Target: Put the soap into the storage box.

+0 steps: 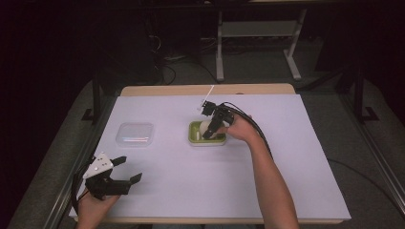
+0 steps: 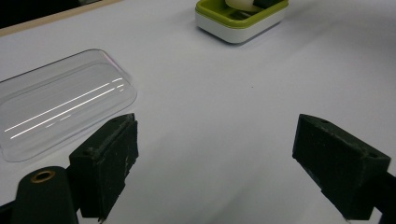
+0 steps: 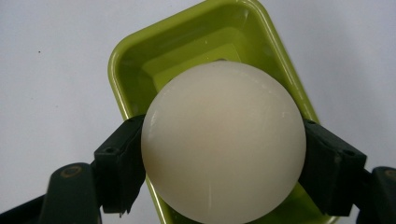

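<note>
A round cream-white soap bar [image 3: 224, 142] is clamped between the two black jaws of my right gripper [image 3: 223, 175], held just over a green soap dish [image 3: 140, 60]. In the high view that gripper [image 1: 210, 130] points down into the dish [image 1: 195, 138] at the table's middle, the white soap [image 1: 206, 127] showing beside the jaws. My left gripper [image 1: 128, 169] rests near the front left corner, open, nothing between its fingers [image 2: 109, 163]. A clear plastic lid [image 1: 135, 134] lies flat left of the dish; the left gripper view shows the lid [image 2: 60, 102] ahead on the left and the dish [image 2: 240, 18] farther off.
A white sheet [image 1: 296, 157] covers the wooden table. Black cables [image 1: 255, 125] trail from the right gripper over the forearm. A white metal stand [image 1: 258, 36] and dark floor lie beyond the far edge.
</note>
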A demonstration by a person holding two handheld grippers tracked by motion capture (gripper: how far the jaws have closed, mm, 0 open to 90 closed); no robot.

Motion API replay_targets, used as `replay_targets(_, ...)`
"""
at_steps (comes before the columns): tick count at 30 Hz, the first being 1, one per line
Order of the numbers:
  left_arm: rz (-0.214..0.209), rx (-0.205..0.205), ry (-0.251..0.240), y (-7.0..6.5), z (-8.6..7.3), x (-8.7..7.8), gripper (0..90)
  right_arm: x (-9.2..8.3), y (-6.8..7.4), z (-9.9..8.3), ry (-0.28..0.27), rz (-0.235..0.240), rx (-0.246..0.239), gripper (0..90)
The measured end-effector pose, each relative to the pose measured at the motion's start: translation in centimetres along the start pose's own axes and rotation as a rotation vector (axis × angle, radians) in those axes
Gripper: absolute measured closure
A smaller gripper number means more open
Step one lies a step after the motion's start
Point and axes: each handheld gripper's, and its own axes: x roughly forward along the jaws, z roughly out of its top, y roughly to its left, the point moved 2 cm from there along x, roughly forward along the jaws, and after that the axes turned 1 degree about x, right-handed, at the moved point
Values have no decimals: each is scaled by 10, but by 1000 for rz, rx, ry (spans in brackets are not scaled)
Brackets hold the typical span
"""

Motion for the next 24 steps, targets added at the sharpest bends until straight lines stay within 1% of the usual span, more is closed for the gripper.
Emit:
replay_targets(2, 0, 0, -1, 0, 0, 0, 137, 1, 0, 0, -6, 4, 7, 235)
replay_targets(10, -2, 1, -2, 0, 0, 0, 137, 1, 1, 1, -2, -5, 3, 235)
replay_targets(24, 1, -2, -6, 0, 0, 0, 137, 1, 2, 2, 0, -7, 1, 235)
